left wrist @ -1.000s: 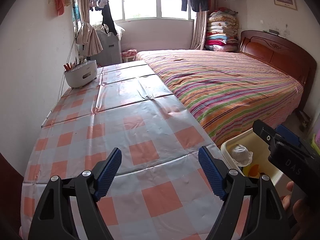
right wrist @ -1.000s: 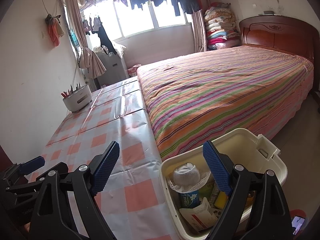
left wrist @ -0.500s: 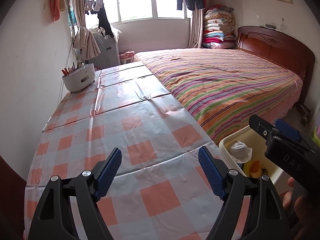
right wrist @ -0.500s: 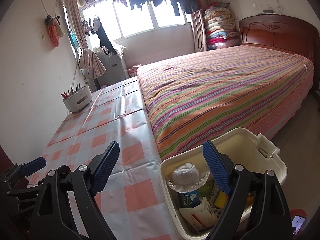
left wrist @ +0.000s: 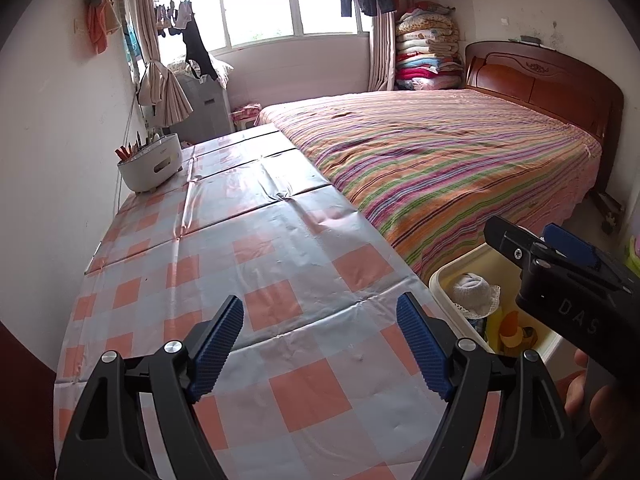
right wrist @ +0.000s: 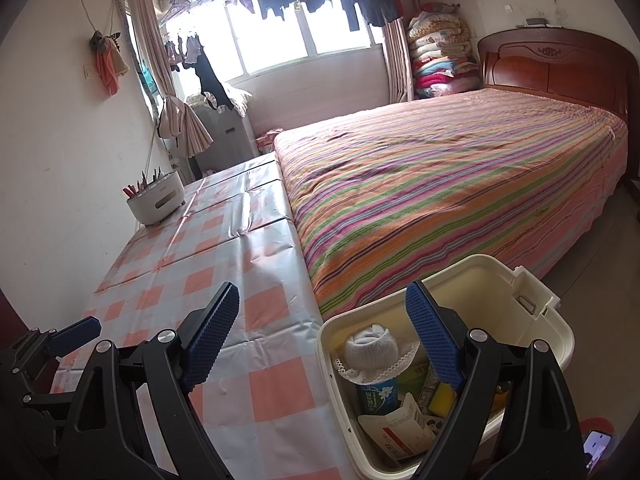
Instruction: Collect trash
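A cream plastic bin (right wrist: 532, 320) stands on the floor by the table's right edge and holds trash: a white knitted hat (right wrist: 374, 350), a blue tissue pack (right wrist: 376, 396), a white carton (right wrist: 400, 428) and other scraps. It also shows in the left wrist view (left wrist: 444, 276). My right gripper (right wrist: 324, 334) is open and empty, above the table edge and the bin's left rim. My left gripper (left wrist: 320, 340) is open and empty over the checked tablecloth (left wrist: 248, 248). The right gripper (left wrist: 560, 264) shows at the right of the left wrist view, and the left gripper (right wrist: 60, 340) at the lower left of the right wrist view.
A white holder with pencils (left wrist: 150, 162) stands at the table's far left by the wall. A striped bed (left wrist: 460, 152) runs along the table's right side. A wooden headboard (right wrist: 560, 64) and stacked blankets (right wrist: 440, 56) are behind. A phone (right wrist: 598, 444) lies on the floor.
The left gripper has tilted up and shifted slightly, so more of the room shows. The right gripper has barely moved. Both stay open and empty.
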Demonstrator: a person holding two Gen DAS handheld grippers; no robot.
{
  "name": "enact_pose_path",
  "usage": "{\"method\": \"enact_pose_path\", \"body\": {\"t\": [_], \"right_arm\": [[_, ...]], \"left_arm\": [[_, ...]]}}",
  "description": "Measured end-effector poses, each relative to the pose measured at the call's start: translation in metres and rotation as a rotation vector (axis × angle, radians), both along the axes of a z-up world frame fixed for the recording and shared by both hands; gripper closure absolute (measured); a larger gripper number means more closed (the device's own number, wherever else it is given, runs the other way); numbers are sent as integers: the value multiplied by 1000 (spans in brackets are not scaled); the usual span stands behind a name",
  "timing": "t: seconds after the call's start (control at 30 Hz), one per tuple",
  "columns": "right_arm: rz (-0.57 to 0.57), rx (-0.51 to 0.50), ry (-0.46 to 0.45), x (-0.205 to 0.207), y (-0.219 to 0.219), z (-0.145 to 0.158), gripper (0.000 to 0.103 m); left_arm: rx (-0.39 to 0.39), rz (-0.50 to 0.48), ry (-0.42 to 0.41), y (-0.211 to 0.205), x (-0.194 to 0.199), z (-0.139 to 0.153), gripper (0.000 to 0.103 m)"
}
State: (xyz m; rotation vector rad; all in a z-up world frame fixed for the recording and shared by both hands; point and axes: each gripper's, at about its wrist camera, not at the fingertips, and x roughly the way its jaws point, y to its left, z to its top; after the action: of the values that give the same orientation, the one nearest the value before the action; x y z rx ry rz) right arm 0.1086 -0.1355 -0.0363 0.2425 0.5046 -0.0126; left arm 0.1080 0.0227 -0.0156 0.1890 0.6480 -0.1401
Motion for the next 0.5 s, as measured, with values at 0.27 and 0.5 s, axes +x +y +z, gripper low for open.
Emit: {"method": "enact_pose_path", "body": {"t": [0.27,0.5], "right_arm": [[2,4,0,0,-1,0,19],[1,2,-2,0,-2,1,16]], "left_arm": [[16,-17,-13,-7,-4,0,26],[31,-34,-29,-13,-9,1,26]]}}
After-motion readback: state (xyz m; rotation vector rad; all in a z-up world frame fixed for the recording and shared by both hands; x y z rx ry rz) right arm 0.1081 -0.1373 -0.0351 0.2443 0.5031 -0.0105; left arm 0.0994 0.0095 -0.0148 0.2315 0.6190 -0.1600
